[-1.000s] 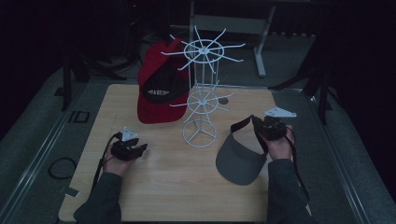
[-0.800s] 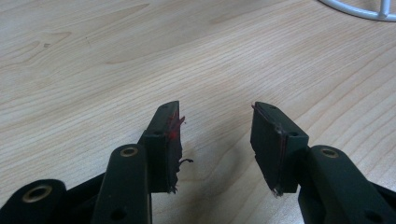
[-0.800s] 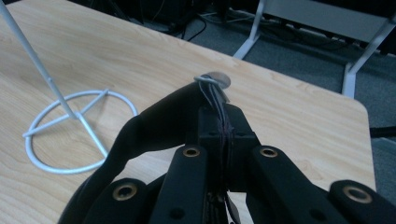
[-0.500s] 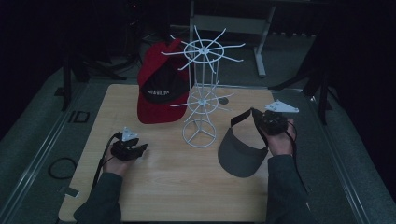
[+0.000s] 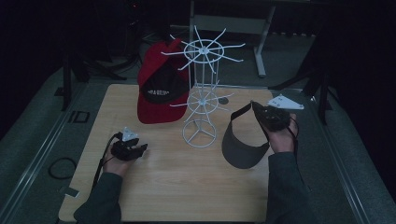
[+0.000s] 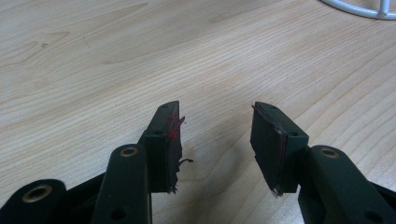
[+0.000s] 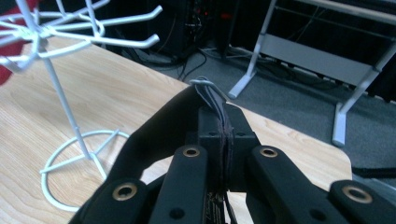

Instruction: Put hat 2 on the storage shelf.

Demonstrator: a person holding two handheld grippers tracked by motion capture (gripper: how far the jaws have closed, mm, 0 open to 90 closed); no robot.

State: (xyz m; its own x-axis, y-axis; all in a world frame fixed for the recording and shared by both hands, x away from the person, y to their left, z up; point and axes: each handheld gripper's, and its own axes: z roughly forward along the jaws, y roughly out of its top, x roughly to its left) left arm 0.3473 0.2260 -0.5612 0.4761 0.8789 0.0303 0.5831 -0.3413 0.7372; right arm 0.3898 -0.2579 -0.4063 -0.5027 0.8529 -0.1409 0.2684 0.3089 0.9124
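Dark surroundings frame a pale wooden table [image 5: 187, 186] with a white wire rack [image 5: 201, 100] standing at its middle and a red cap with a black front panel [image 5: 159, 91] hanging on the rack's far left side. At the right, the right gripper [image 5: 267, 115] is clenched on the band of a dark grey sun visor [image 5: 243, 140], whose brim hangs just right of the rack's base. At the near left, the left gripper [image 5: 134, 150] rests low over bare wood, jaws parted with nothing between them.
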